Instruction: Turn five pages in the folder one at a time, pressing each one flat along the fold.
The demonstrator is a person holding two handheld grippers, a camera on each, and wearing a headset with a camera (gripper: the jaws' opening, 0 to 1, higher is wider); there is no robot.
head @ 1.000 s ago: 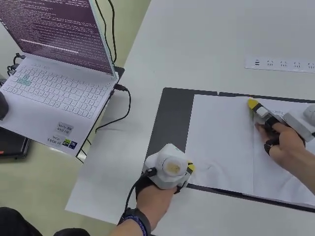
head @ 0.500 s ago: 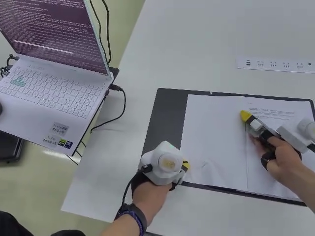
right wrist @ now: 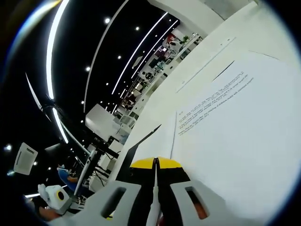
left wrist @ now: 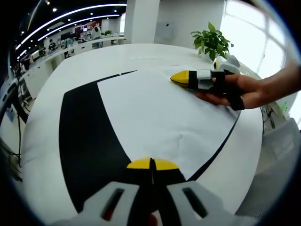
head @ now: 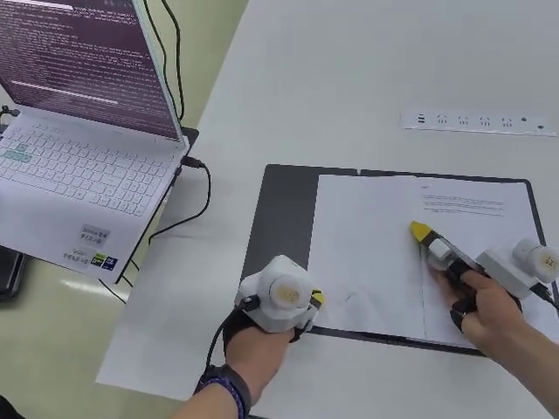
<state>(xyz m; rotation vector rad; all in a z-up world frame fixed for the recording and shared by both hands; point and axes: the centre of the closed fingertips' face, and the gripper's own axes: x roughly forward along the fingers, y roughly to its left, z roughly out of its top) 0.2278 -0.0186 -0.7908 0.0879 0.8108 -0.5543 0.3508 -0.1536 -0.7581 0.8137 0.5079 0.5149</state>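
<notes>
Open and flat on the white table [head: 349, 78], to the right of the laptop [head: 70, 131]: the folder [head: 284, 218], with white pages [head: 367, 244] on its black cover. Left gripper [left wrist: 153, 164] clenched, yellow tips together with nothing between, at the near edge of the left cover. Right gripper [head: 420, 232] also closed on nothing, tips down on the pages just beside the fold.

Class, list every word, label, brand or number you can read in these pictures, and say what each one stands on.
Nothing here can be quoted.
On the laptop screen: rows of pale text on purple, too small to read.
On the stickers beside the keyboard: blurred; key legends too small.
On the right-hand page: a few printed lines near its top, too small to read.
On the power strip: markings unreadable.
</notes>
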